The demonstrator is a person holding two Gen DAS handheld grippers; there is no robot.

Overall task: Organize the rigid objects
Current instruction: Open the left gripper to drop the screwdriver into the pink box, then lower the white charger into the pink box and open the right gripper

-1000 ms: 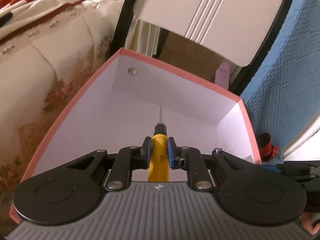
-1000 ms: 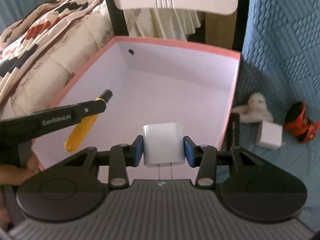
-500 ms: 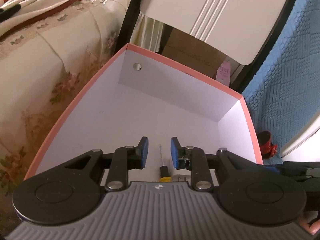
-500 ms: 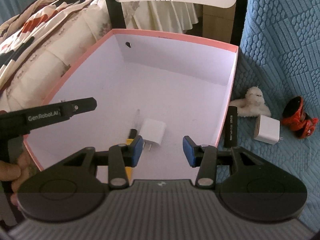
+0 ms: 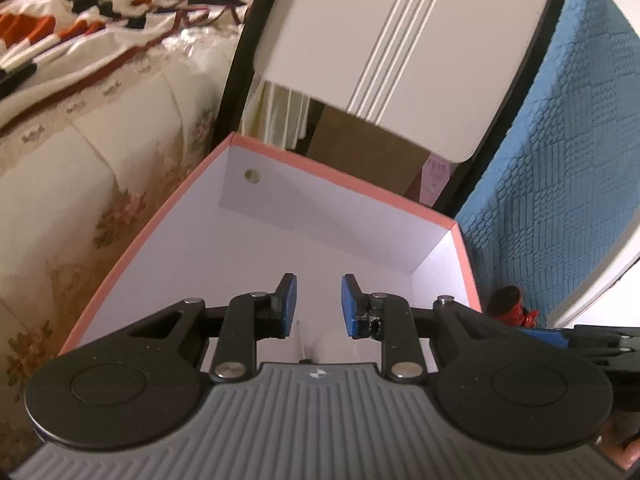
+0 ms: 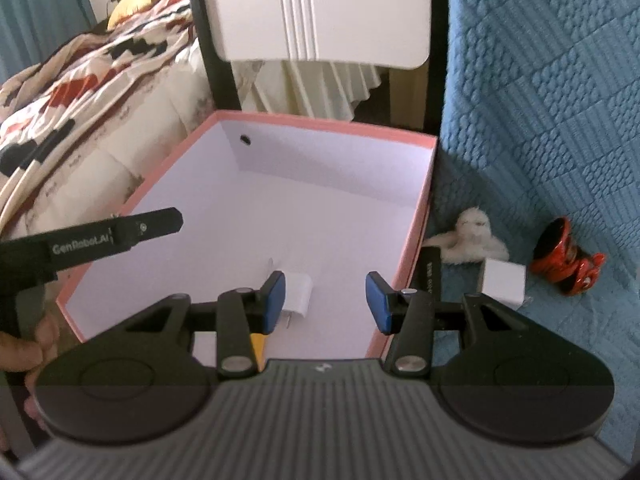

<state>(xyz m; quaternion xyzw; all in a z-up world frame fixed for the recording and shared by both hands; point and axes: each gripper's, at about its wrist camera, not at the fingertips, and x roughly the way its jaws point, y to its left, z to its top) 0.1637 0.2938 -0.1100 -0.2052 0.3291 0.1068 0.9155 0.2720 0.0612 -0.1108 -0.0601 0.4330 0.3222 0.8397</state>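
Both tools now stand apart and empty above the box [image 6: 416, 216] — left tool [image 5: 316, 304] has dropped the screwdriver [image 6: 256, 344], right tool [image 6: 325, 300] the charger [image 6: 298, 294] — so two rigid items are stowed

Box [image 6: 414, 236]: open top, far half of its floor bare, you can pass there | near floor: white charger [image 6: 298, 290] and a yellow handle [image 6: 258, 346] lie in your way | left: bed [image 5: 60, 184] against the box wall | behind: chair back [image 6: 320, 8] overhangs the far rim | right: black bar [image 6: 430, 276], plush toy [image 6: 474, 236], white cube [image 6: 503, 284], red toy [image 6: 568, 264] crowd the blue cloth [image 6: 560, 120].
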